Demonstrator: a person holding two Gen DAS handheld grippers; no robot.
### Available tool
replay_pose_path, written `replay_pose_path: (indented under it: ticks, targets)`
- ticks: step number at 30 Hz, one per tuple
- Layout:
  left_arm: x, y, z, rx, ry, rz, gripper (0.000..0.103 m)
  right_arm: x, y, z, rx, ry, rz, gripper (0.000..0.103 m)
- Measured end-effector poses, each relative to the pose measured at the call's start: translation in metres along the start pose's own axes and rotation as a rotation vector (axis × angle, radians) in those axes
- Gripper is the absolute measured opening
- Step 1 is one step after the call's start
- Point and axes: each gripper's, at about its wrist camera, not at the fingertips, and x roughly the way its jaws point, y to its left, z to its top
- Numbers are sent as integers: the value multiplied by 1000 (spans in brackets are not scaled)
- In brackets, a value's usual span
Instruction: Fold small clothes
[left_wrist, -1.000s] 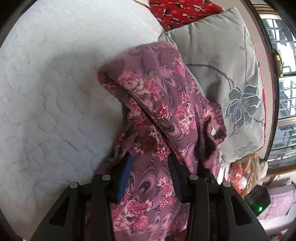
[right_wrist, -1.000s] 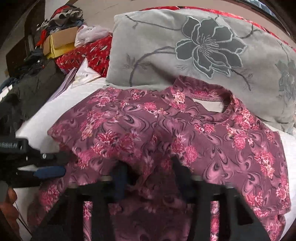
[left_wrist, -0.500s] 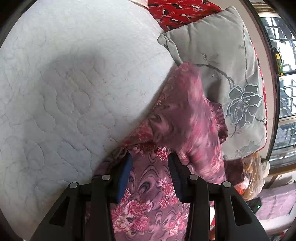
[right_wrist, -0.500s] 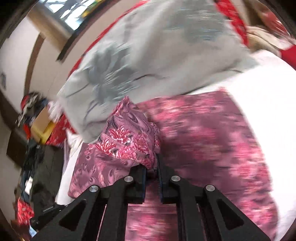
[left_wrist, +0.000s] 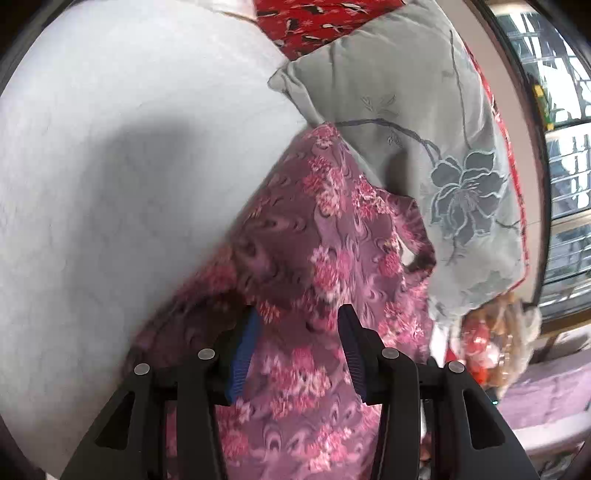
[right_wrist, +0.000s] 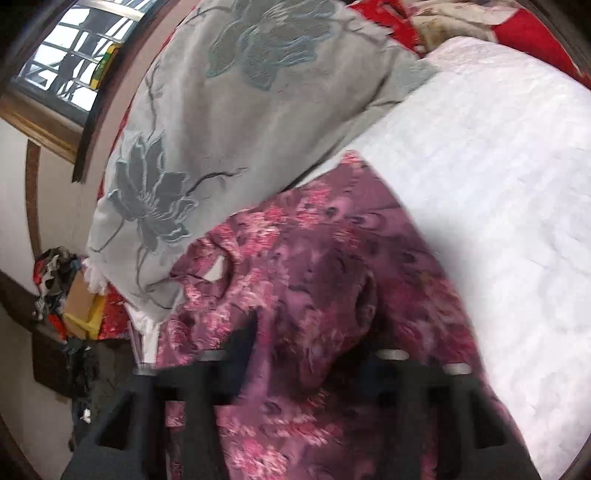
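Observation:
A purple garment with pink flowers (left_wrist: 325, 240) lies folded on the white quilted mattress (left_wrist: 110, 166), its far end against a grey pillow. My left gripper (left_wrist: 301, 325) hovers just over its near end, blue pads apart and opening, with fabric below and between them but not pinched. In the right wrist view the garment (right_wrist: 314, 258) is blurred. My right gripper (right_wrist: 310, 328) stands over it with jaws spread. A hump of fabric sits between the fingers and hides the right fingertip.
The grey pillow with an embroidered flower (left_wrist: 406, 110) (right_wrist: 240, 129) lies along the garment's far edge. Red patterned cloth (left_wrist: 314, 22) lies beyond it. A barred window (right_wrist: 62, 62), a cardboard box (right_wrist: 79, 302) and bags (left_wrist: 491, 343) stand off the bed's side.
The right gripper pinched a fold of the garment, swung it across while rolling, and now its jaws are apart. The garment went from spread out to a narrower folded strip. The left gripper rose slightly.

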Motion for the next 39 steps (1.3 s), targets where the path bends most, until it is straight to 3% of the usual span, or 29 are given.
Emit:
replay_pose_path:
  ticks: [1, 4, 6, 7, 9, 10, 11, 13, 14, 16, 18, 20, 21, 24, 28, 30, 35, 39]
  targets:
    - [3, -2, 3, 7, -2, 26, 43, 0, 6, 4, -20, 1, -3, 6]
    - [18, -1, 7, 2, 21, 91, 43, -26, 23, 15, -73, -128, 70, 6]
    - [27, -1, 7, -7, 38, 107, 41, -37, 18, 20, -72, -185, 53, 6]
    - [28, -1, 6, 0, 29, 106, 40, -34, 13, 20, -73, -173, 29, 6]
    - [27, -4, 6, 24, 28, 110, 40, -11, -9, 17, -61, -51, -89, 6]
    - [26, -5, 5, 39, 35, 112, 39, 7, -25, 12, -34, 69, -137, 6]
    - [23, -5, 5, 44, 44, 110, 38, 4, -30, 11, -17, 62, -109, 5]
    - [15, -6, 0, 42, 66, 103, 37, -15, -27, 14, 0, 15, -123, 15]
    - [12, -5, 0, 41, 71, 92, 38, -33, -22, 16, -10, -51, -122, 15]
    - [8, -9, -8, 59, 82, 74, 41, -53, -16, 16, -39, -113, -37, 16]
    - [17, -13, -18, 104, 102, 112, 44, -48, -13, 13, -64, -53, 2, 24]
    - [21, -21, -28, 192, 79, 165, 44, -18, -22, 3, -74, 143, -47, 33]
    - [21, -27, -32, 243, 73, 197, 44, 0, -27, -4, -75, 253, -90, 28]
    - [18, -35, -41, 314, 114, 248, 44, -4, -29, -11, -122, 268, -92, 24]
    - [6, -29, -54, 322, 190, 247, 44, -15, -28, -27, -152, 365, -142, 24]
    - [-6, -21, -64, 319, 228, 241, 44, -32, -29, -44, -191, 372, -149, 24]
    - [-47, 9, -86, 292, 309, 216, 43, -73, -45, -75, -146, 392, -132, 24]
    - [-91, 40, -102, 280, 318, 219, 43, -117, -67, -99, -137, 408, -155, 25]
